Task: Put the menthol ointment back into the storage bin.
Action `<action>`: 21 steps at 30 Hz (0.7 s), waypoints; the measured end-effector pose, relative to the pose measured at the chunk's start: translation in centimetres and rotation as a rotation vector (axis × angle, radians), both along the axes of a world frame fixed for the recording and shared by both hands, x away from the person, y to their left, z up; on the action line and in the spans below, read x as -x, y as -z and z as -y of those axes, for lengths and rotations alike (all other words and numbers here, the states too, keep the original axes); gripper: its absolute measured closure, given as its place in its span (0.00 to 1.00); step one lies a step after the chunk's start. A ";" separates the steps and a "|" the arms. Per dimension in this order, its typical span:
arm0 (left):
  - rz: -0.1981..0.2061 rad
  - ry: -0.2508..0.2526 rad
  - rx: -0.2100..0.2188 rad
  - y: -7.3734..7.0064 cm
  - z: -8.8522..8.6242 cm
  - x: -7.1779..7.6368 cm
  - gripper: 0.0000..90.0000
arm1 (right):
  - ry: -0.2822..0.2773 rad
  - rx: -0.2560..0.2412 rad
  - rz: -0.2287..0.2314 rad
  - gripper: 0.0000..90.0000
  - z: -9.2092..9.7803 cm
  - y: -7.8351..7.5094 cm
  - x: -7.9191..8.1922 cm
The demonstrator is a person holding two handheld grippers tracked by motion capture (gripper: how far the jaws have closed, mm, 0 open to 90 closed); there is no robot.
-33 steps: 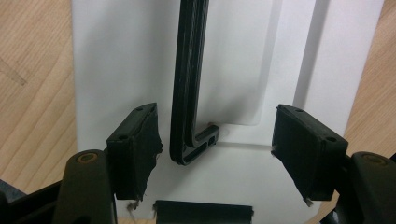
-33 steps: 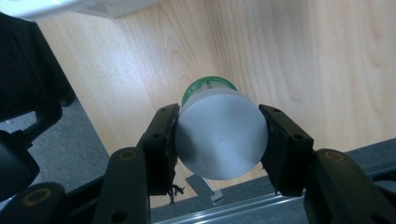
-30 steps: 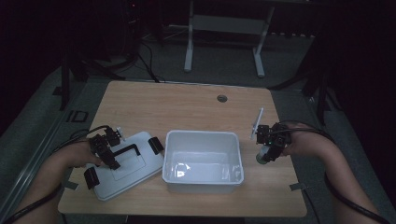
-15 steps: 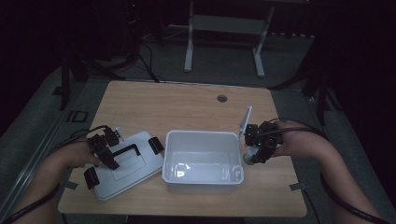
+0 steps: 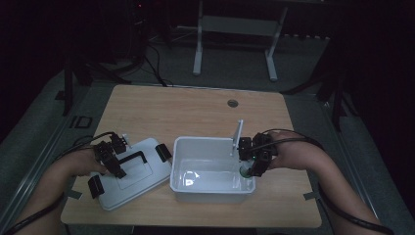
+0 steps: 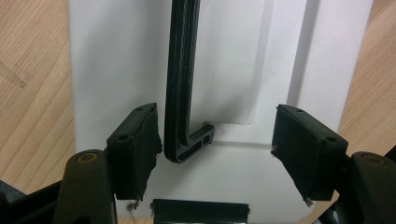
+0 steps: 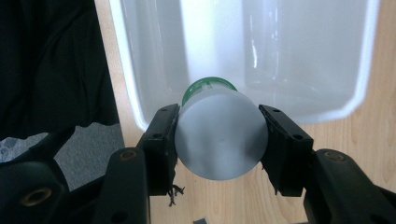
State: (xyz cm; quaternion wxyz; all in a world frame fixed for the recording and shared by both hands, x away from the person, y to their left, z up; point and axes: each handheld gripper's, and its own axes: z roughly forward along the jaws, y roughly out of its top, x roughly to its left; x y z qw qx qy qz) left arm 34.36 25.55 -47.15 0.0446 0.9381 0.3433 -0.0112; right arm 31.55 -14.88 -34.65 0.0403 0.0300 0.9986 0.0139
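A white bin [image 5: 195,147] stands near the table's front middle. Its white lid [image 5: 142,183] lies flat to the left, with a black handle [image 5: 133,157] and black clips on it. My left gripper [image 5: 110,157] hovers over the lid's near-left part. In the left gripper view it [image 6: 215,144] is open, with the handle [image 6: 180,93] beside one pad and nothing clamped. My right gripper [image 5: 252,155] hangs over the bin's right rim, shut on a pale bottle with a green end [image 5: 244,171]. In the right gripper view the bottle [image 7: 219,144] fills the gap between the jaws, above the bin [image 7: 289,56].
A round cable hole [image 5: 232,103] sits in the wooden table [image 5: 186,112] near its far edge. A metal stand [image 5: 235,44] is on the dark floor behind the table. Bare wood stretches across the table's far half.
My right gripper has carried the bottle leftward, from beside the bin to over its right rim. The left gripper and the lid have stayed put.
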 end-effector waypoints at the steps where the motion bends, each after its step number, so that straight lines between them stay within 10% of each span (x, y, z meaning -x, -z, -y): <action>1: -0.001 -0.001 0.000 0.0 0.0 0.0 0.35 | -0.006 0.004 -0.004 0.56 -0.2 0.3 0.0; 21: -0.003 -0.008 0.001 0.3 -0.3 0.0 0.35 | -0.007 0.044 -0.063 0.56 -3.3 7.2 -1.9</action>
